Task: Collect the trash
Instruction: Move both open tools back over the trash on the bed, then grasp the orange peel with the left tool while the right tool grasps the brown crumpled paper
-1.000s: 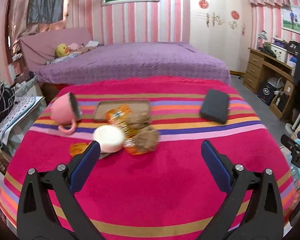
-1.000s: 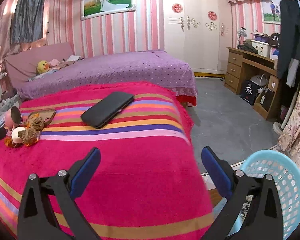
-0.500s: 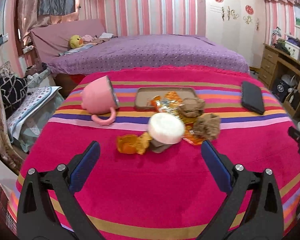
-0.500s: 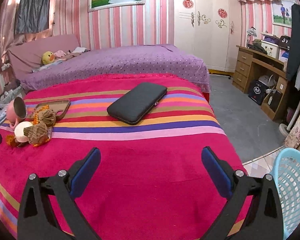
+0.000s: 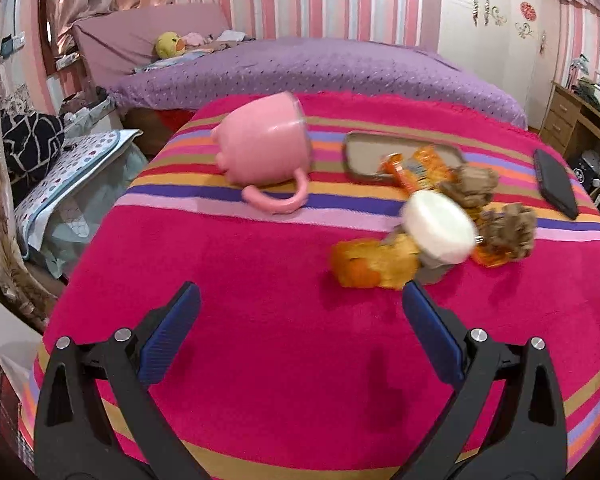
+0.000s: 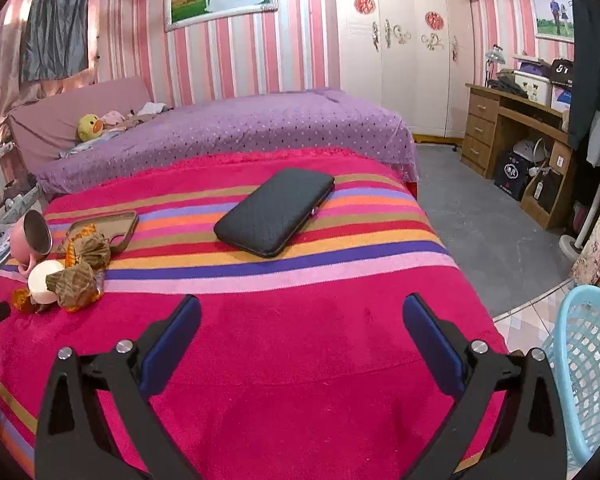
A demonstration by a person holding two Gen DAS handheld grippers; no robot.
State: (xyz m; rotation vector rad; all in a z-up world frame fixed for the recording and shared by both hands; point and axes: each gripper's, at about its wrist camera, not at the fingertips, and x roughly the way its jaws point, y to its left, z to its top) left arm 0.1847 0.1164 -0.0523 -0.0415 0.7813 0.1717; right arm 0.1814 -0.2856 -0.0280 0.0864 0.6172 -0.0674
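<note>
crumpled brown paper wads (image 5: pixel 508 230) beside orange wrappers (image 5: pixel 374 266)

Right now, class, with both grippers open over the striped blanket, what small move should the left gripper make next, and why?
Probably ease the left gripper forward and right, toward the orange wrapper. It is the nearest piece of the trash pile, lying just ahead of the right finger, and the open jaws hold nothing. The pink mug lies on its side, apart from the wrapper.
</note>
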